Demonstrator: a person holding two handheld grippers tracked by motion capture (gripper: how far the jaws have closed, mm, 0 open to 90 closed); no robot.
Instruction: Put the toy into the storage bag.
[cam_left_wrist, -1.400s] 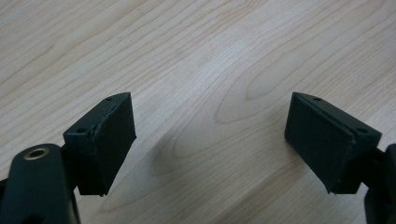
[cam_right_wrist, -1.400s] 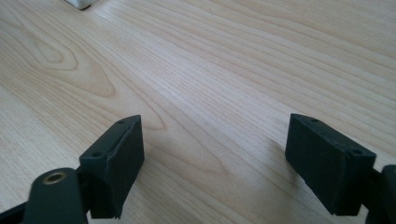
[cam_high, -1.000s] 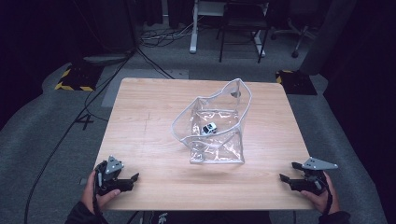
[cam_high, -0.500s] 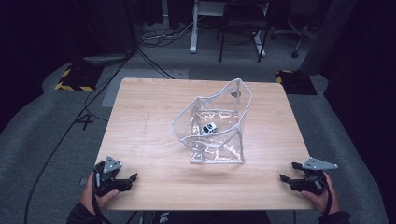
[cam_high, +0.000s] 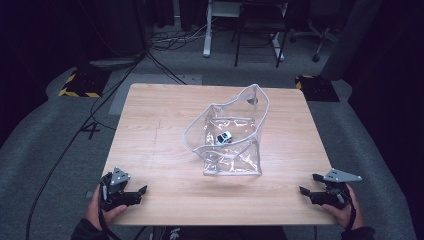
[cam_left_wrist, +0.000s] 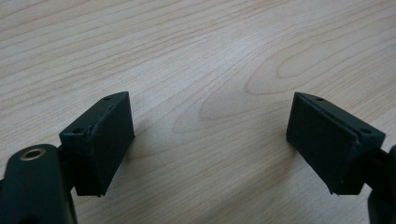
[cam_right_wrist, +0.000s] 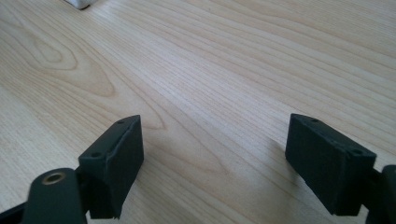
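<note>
Bench (cam_high: 165, 125): pale wood-grain top, carrying one article at centre and a gripper at each near corner

Clear plastic bag (cam_high: 235, 157): soft, transparent, white-trimmed, set a little right of the bench centre; mouth gaping upward and toward the far side, rim partly slumped; well apart from both grippers

Left gripper (cam_high: 136, 192): held in the person's left hand at the near left corner, low over the bench; jaws stood well apart, nothing between them, bare wood seen through the gap in the left gripper view

Right gripper (cam_high: 309, 192): held at the near right corner, pointed inward; jaws likewise wide, nothing gripped, bare grain seen between them in the right gripper view

Small white toy car (cam_high: 224, 138): dark windows, lodged inside the bag, on its lower wall, near the middle

Step judged in hand: start position, work on the bag not yet begun

Next move judged to call for: both grippers brought inward to the bag, one set to the rim to steady the limp mouth, the other reached in for the car
</note>
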